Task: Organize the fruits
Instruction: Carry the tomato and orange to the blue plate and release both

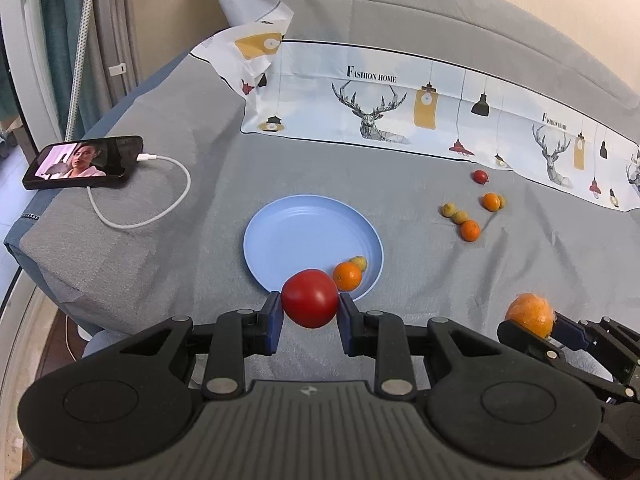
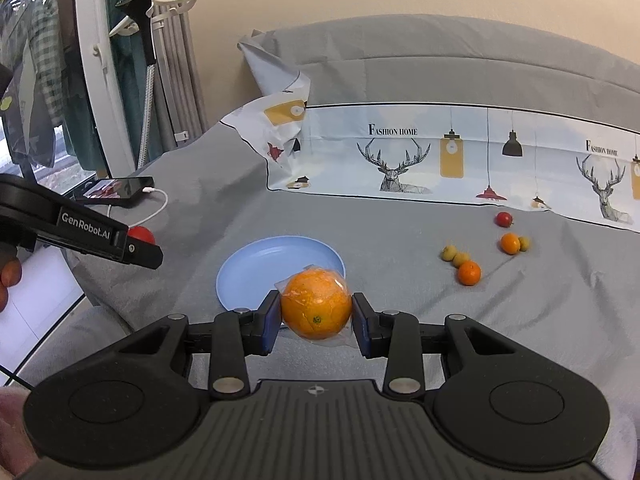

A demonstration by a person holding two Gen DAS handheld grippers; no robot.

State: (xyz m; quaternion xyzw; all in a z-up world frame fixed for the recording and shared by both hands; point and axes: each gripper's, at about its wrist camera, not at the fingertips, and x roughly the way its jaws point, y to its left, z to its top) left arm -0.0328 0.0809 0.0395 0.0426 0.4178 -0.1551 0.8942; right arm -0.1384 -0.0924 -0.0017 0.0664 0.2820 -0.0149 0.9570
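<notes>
My left gripper [image 1: 310, 312] is shut on a red tomato [image 1: 310, 298], held just above the near rim of a blue plate [image 1: 296, 232]. The plate holds a small orange [image 1: 347, 276] and a small yellow-green fruit [image 1: 359, 262]. My right gripper [image 2: 316, 318] is shut on a large plastic-wrapped orange [image 2: 316, 304], near the blue plate [image 2: 260, 268]; it also shows in the left wrist view [image 1: 530, 314]. Loose on the grey bed to the right lie two small oranges [image 2: 469, 273] [image 2: 510, 243], several yellow-green fruits [image 2: 454, 256] and a small red fruit [image 2: 504, 219].
A phone [image 1: 82, 162] with a white charging cable [image 1: 160, 200] lies at the bed's left edge. A printed cloth [image 1: 420, 108] lies across the back, before grey pillows [image 1: 440, 12]. A curtain and a clothes steamer pole [image 2: 148, 64] stand left of the bed.
</notes>
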